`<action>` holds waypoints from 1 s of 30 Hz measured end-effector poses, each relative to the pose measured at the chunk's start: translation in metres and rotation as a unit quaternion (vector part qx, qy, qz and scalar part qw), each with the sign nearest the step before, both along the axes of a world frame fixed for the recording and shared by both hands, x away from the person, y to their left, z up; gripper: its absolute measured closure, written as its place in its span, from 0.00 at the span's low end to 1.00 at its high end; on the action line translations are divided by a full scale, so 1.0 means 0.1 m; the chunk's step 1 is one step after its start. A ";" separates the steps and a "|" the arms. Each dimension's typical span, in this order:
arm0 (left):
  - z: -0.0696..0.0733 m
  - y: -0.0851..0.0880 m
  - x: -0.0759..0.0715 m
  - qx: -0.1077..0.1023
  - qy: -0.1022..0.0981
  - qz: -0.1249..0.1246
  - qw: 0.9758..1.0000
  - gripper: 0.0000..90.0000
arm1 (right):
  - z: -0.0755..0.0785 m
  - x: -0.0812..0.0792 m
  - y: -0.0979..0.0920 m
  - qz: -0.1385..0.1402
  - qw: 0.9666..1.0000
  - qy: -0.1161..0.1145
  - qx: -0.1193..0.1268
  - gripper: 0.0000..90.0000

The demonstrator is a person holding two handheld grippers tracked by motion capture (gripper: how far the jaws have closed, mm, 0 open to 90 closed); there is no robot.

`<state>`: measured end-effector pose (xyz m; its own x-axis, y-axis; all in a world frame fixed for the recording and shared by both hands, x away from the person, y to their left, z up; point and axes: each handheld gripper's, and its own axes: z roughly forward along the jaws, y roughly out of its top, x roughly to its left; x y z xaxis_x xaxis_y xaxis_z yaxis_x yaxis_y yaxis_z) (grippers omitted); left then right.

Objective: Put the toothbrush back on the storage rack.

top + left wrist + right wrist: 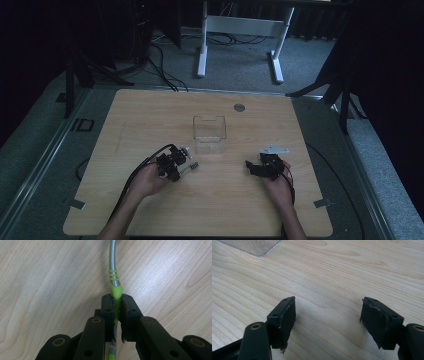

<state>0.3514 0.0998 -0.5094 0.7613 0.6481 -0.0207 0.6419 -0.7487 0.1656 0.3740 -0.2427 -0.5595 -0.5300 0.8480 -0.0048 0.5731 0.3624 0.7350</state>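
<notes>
A slim utensil (114, 267) with a grey metal shaft and a lime-green handle lies on the wooden table (150, 115). My left gripper (116, 299) is shut on the green handle, both pads pressing it from the sides. The shaft runs past the top edge of the left gripper view, so its head is hidden. From above, the left gripper (176, 166) sits left of centre with the utensil (192, 165) poking out to its right. My right gripper (252, 168) rests low over the table at the right, its jaws open (328, 312) over bare wood.
A clear plastic box (210, 134) stands between and just beyond the two grippers; its corner shows at the top left of the right gripper view (254, 246). A small grey round disc (239, 107) is set in the table's far side.
</notes>
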 end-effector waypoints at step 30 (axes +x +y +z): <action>0.33 0.07 -0.05 -0.029 -0.056 0.020 0.998 0.91 | 0.00 0.00 0.00 0.000 1.000 0.000 0.000 0.31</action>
